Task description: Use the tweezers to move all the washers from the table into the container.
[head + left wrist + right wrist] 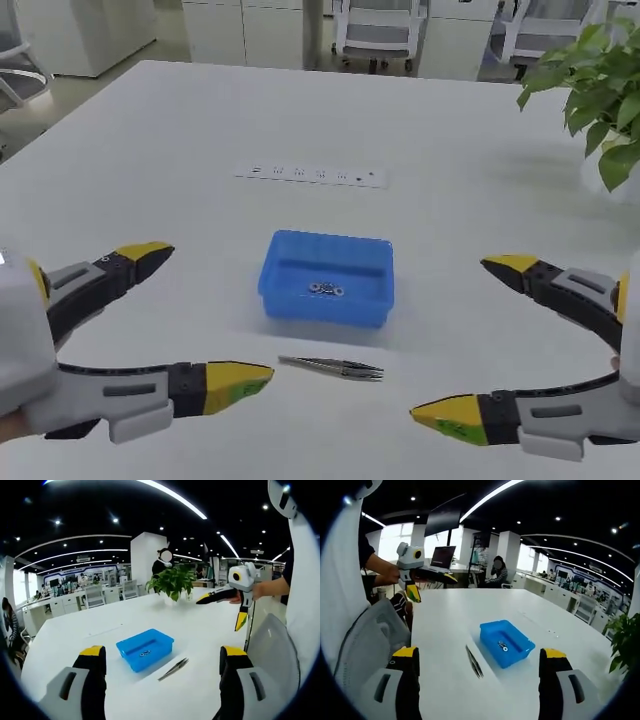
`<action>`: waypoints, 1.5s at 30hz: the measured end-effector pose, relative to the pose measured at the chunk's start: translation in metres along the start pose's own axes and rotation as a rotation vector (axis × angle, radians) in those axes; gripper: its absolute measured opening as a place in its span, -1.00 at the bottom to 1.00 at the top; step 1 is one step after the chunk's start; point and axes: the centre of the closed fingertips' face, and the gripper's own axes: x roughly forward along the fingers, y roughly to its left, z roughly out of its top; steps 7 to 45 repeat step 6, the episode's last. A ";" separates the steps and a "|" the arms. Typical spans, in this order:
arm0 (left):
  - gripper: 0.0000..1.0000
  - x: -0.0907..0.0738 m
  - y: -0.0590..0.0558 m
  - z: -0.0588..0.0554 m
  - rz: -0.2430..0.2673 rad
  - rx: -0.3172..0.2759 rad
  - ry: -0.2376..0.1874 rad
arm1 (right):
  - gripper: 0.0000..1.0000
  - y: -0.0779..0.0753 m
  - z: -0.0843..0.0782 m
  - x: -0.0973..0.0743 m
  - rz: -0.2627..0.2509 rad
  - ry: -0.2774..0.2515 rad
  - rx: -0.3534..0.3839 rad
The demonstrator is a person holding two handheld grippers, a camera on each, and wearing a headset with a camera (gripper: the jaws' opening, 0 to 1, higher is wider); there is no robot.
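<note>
Both claws spread wide, tweezers lying free on the desk, washers in the container.

Head view: the left claw (215,314) at lower left and the right claw (455,337) at lower right are both wide apart and hold nothing. The tweezers (335,367) lie flat on the desk (200,130) just below the blue container (320,305) at centre, and a small cluster of washers (327,289) sits on its floor. I can make out none loose on the desk. Left gripper view: thin, flat tweezers (173,669) would likely skid or spin under a closing jaw. Right gripper view: the tweezers (474,662) lie so near the container (506,642) that a clumsy reach could nudge it and scatter its washers (502,646).
</note>
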 end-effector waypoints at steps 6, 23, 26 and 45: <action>0.99 0.001 0.002 0.010 0.008 0.021 -0.003 | 1.00 -0.001 0.006 -0.001 -0.002 -0.018 0.002; 0.99 0.001 0.002 0.010 0.008 0.021 -0.003 | 1.00 -0.001 0.006 -0.001 -0.002 -0.018 0.002; 0.99 0.001 0.002 0.010 0.008 0.021 -0.003 | 1.00 -0.001 0.006 -0.001 -0.002 -0.018 0.002; 0.99 0.001 0.002 0.010 0.008 0.021 -0.003 | 1.00 -0.001 0.006 -0.001 -0.002 -0.018 0.002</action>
